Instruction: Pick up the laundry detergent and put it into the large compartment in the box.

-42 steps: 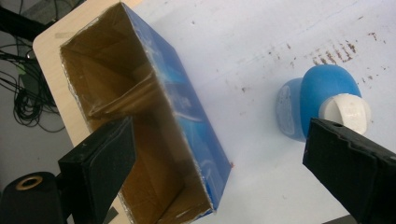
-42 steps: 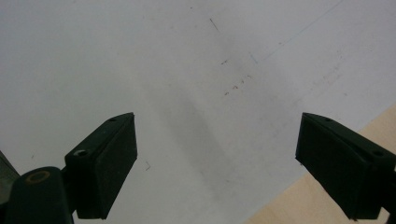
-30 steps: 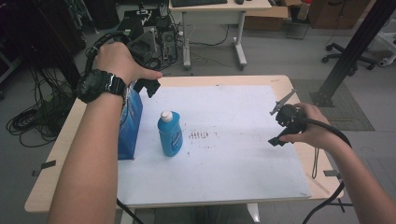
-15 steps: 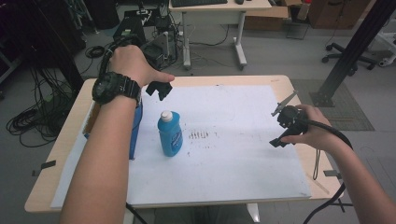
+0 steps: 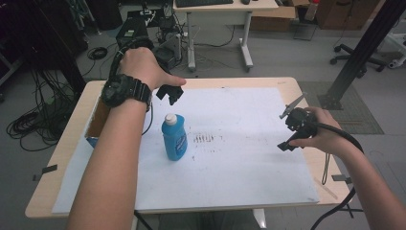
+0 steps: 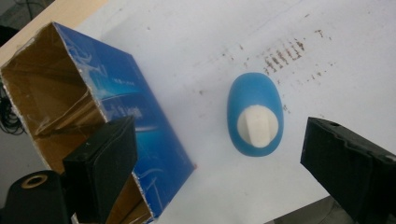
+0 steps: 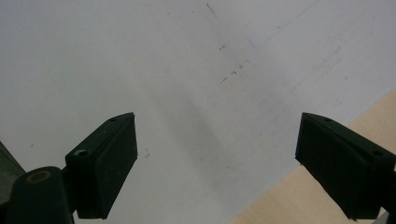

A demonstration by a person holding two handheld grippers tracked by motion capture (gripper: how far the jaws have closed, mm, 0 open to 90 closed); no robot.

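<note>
A blue bottle with a white cap stands upright on the white sheet. Seen from above in the left gripper view, the bottle lies between and beyond the two black jaws. An open-topped blue box stands left of it, mostly hidden by the left forearm; its brown inside shows on the box. My left gripper hangs open above and just behind the bottle, and the same left gripper holds nothing. Near the table's right edge my right gripper is open over bare sheet, right gripper empty.
Dark smudge marks sit on the sheet right of the bottle. The wooden table edge runs close to the right gripper. Behind the table are a desk, cables and equipment on the floor.
The left hand and its gripper have moved right, from over the box toward the bottle. The right gripper has stayed in place.
</note>
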